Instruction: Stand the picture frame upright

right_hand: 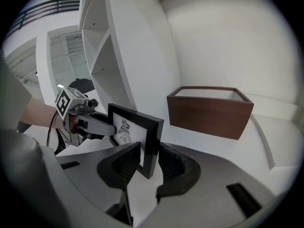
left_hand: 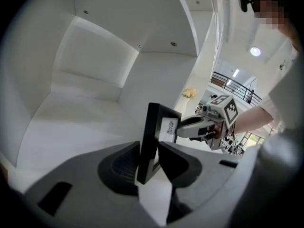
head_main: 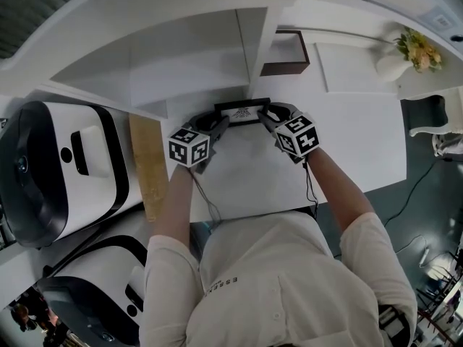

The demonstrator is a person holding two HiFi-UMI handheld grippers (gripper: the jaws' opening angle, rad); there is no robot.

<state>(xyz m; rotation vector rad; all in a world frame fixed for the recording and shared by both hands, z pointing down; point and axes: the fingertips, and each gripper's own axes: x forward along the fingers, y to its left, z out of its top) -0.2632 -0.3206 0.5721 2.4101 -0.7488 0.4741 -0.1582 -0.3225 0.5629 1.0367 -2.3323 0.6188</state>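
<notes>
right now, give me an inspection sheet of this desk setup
surface: white desk, nothing spilled seen
job's things: black picture frame stands on its lower edge at the foot of the shelf unit
clutter: brown wooden box and vase of flowers, both apart from the frame; wooden board left of the desk
grippers: left gripper and right gripper each straddle one end of the frame; whether the pads press cannot be told
cables: a thin cable trails from each gripper; floor cable at right
surroundings: white shelf unit behind, white machines on the left
</notes>
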